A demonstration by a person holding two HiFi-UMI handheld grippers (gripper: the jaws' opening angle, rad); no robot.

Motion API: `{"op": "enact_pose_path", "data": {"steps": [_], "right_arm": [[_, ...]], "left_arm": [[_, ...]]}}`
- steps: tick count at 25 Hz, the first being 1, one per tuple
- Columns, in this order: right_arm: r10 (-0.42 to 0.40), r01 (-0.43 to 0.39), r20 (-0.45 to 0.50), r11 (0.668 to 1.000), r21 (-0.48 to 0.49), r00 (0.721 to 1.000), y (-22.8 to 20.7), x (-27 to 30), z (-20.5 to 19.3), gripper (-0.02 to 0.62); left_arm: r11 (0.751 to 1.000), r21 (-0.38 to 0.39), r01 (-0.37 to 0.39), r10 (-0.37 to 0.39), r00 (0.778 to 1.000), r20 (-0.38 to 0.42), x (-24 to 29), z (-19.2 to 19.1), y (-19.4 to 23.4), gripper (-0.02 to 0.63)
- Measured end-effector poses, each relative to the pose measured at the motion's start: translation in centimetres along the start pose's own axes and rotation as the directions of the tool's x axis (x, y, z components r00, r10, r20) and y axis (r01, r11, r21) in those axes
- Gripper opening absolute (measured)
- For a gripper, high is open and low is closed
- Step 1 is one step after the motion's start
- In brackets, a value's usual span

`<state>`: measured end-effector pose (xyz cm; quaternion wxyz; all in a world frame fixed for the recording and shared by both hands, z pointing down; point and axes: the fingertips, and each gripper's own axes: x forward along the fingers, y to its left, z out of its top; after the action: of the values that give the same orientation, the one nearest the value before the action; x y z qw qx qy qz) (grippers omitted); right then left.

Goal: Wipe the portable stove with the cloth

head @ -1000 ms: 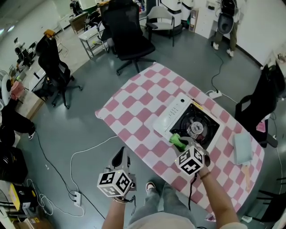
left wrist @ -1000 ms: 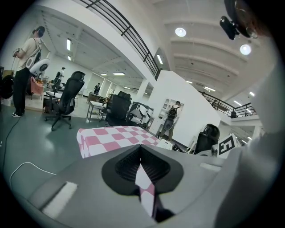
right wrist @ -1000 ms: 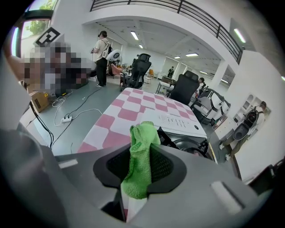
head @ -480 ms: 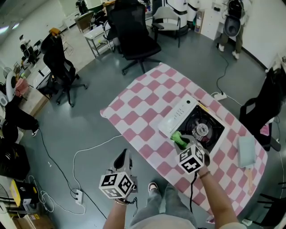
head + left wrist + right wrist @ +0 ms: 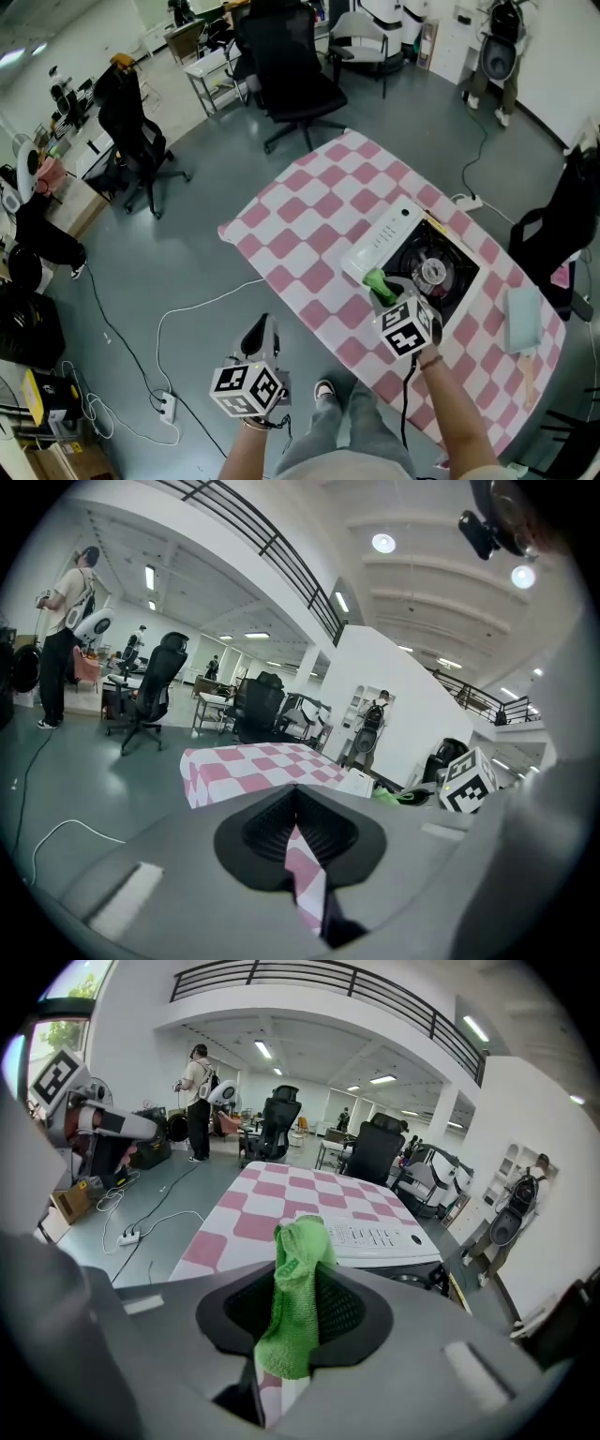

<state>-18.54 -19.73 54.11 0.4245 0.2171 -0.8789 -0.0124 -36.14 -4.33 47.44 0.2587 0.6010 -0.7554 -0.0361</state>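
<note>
L hand-held gripper (image 5: 256, 336) low, jaws together, R hand-held gripper (image 5: 384, 298) clamping cloth (image 5: 295, 1297)

You're standing in a large open office or lab hall, not a home. A bare grey floor (image 5: 187, 244) spreads wide around you, with black swivel chairs (image 5: 291, 75) parked loose on it and a small white desk (image 5: 211, 70) beyond them. A white cable (image 5: 202, 305) and a power strip (image 5: 167, 406) lie on the floor. The gripper views show a mezzanine railing (image 5: 328, 974), round ceiling lights (image 5: 382, 543) and a person (image 5: 199, 1101) standing about. The checked table (image 5: 309, 225) stands by itself on the open floor, with the portable stove (image 5: 384, 239) on it.
</note>
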Motion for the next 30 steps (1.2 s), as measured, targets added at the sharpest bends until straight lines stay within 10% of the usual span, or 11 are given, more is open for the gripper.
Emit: {"op": "enact_pose_path", "data": {"steps": [30], "right_arm": [[0.031,-0.031,-0.011,0.999,0.034,0.999,0.0,1.9,2.2,0.100]], "left_arm": [[1.000,-0.014,-0.013,0.013,1.000,0.002,0.2,0.5,1.4,0.000]]}}
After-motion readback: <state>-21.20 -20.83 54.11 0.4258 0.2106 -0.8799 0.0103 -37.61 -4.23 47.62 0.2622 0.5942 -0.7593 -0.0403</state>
